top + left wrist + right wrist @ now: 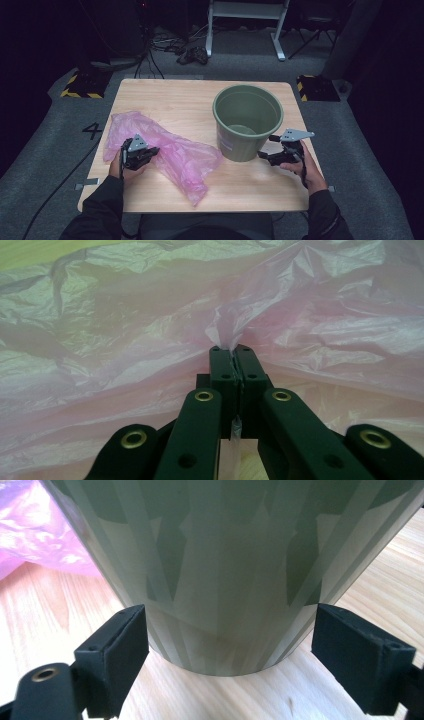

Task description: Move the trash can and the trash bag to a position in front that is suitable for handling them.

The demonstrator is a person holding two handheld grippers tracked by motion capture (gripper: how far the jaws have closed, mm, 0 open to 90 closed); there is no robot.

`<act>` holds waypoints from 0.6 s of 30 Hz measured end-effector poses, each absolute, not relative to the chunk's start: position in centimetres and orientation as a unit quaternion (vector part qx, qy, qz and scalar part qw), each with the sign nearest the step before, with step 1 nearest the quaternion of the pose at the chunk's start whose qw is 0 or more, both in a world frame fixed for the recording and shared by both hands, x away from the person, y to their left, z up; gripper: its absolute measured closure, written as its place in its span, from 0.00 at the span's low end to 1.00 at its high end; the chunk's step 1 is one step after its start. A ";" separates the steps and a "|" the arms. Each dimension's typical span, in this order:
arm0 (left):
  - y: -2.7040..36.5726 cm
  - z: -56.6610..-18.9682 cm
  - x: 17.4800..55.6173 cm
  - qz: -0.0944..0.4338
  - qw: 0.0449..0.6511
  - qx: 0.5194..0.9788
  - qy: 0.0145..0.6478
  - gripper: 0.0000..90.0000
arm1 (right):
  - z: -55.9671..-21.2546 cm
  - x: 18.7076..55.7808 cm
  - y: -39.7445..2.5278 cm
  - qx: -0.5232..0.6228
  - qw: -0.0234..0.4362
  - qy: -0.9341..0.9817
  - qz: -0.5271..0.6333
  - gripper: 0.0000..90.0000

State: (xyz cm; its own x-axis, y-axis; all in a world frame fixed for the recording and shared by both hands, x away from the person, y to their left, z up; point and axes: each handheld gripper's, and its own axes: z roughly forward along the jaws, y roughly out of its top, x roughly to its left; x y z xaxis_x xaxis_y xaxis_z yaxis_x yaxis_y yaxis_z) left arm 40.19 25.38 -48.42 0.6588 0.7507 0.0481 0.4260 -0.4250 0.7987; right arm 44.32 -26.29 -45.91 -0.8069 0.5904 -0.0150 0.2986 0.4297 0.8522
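Observation:
A crumpled pink plastic bag (170,152) lies on the left half of the wooden table (165,97). My left gripper (150,151) is shut on a fold of that bag (227,337), with the film bunched up between the tips of my left gripper (234,351). A green plastic bucket (247,122) stands upright on the right half. My right gripper (268,148) is open low beside the bucket's near right side. In the right gripper view the bucket's base (220,605) sits between the two spread pads (117,652), apart from both.
The bucket looks empty inside. Bare tabletop lies in front of the bucket and behind the bag. Beyond the table's far edge are cables and a white frame (247,25) on the grey floor. Yellow-black blocks (82,85) flank the far corners.

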 end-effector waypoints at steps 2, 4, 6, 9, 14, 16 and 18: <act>25.5 -48.2 40.0 0.206 0.402 0.816 0.361 0.99 | -45.9 44.5 -26.0 0.267 0.160 0.831 0.461 0.17; 25.7 -48.0 39.8 0.210 0.406 0.813 0.361 0.99 | -45.9 44.8 -25.3 0.265 0.159 0.832 0.461 0.17; 25.8 -47.8 39.7 0.214 0.410 0.810 0.361 0.99 | -46.1 45.0 -24.9 0.264 0.158 0.833 0.460 0.17; 25.9 -47.4 39.4 0.218 0.417 0.806 0.359 0.99 | -46.6 45.0 -24.8 0.265 0.157 0.840 0.446 0.19; 26.1 -46.9 38.9 0.226 0.426 0.800 0.357 0.99 | -48.5 45.0 -26.1 0.293 0.165 0.858 0.388 0.19; 26.2 -46.6 38.9 0.229 0.432 0.796 0.358 0.99 | -48.7 45.0 -26.3 0.297 0.166 0.860 0.381 0.19; 26.2 -46.3 38.8 0.234 0.440 0.790 0.358 0.99 | -49.6 45.0 -26.9 0.311 0.162 0.859 0.373 0.19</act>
